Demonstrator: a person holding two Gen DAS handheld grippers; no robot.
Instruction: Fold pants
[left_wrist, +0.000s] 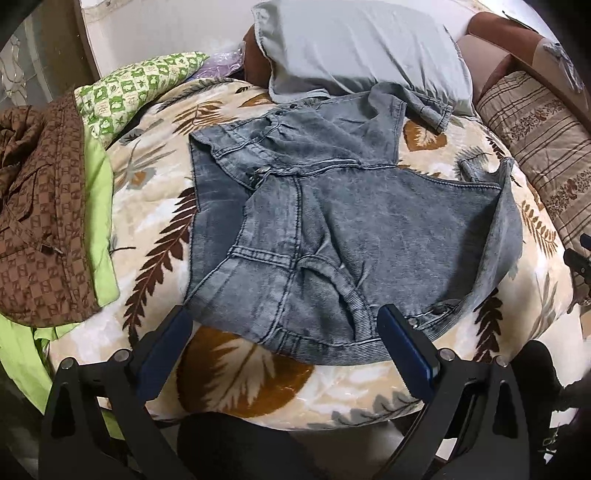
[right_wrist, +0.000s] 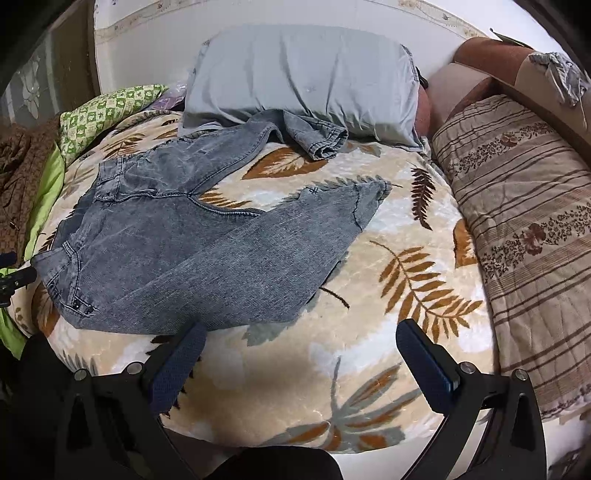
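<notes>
Pants (right_wrist: 192, 251), grey washed denim, lie spread on the leaf-patterned blanket (right_wrist: 369, 280) covering the bed, waistband toward the near left, legs splayed. One leg runs up to the grey pillow (right_wrist: 303, 74); the other angles toward the striped quilt (right_wrist: 524, 206). Left gripper (left_wrist: 284, 325): jaws wide apart, empty, at the near hem of the denim. Right gripper (right_wrist: 301, 341): jaws wide apart, empty, over bare blanket just beside the denim's near edge.
</notes>
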